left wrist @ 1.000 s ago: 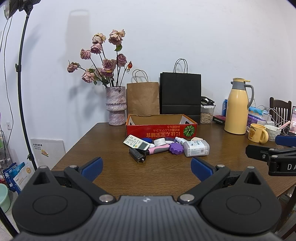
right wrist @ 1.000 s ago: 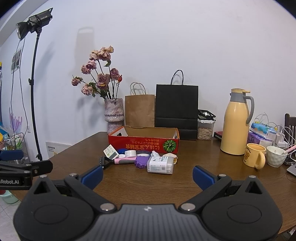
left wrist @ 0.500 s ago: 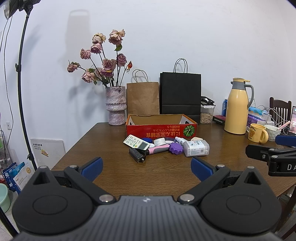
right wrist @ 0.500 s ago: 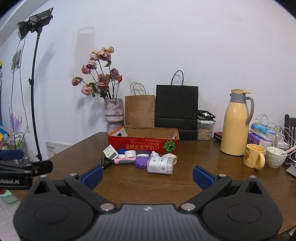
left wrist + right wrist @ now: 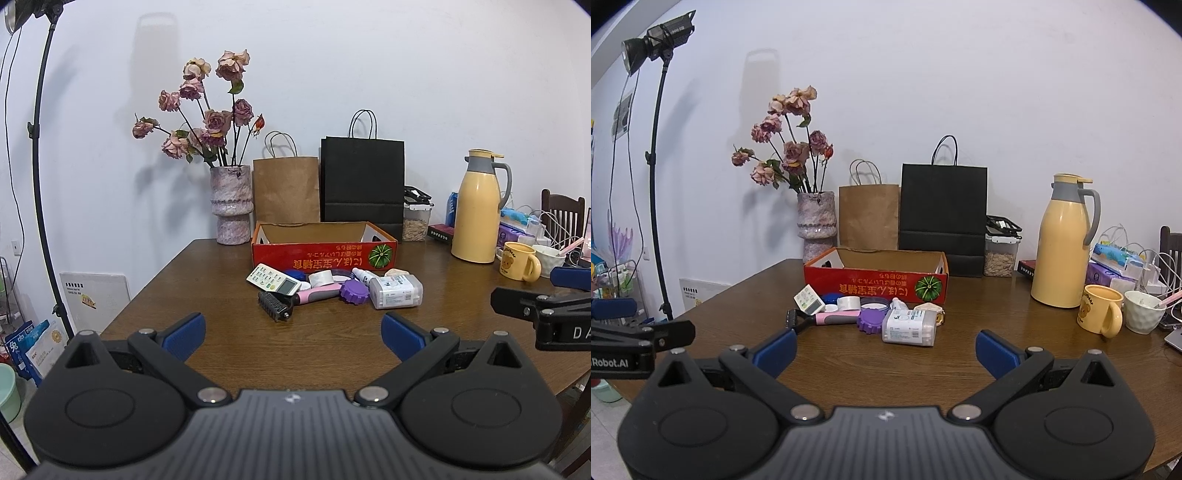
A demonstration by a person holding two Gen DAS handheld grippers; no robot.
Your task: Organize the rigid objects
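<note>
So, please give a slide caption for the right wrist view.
Open right tool faces small items piled before a red cardboard box on a wooden table.

Lived-in home dining room: wooden table [image 5: 221, 332] bearing vase of dried roses [image 5: 231, 205], thermos [image 5: 474, 210], mugs [image 5: 519, 261], shopping bags [image 5: 362, 184].

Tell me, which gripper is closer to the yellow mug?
Right. The right gripper is open above the table's near edge, with the yellow mug ahead to its right. The left gripper, also open, sits farther left, so the mug is farther away.
</note>
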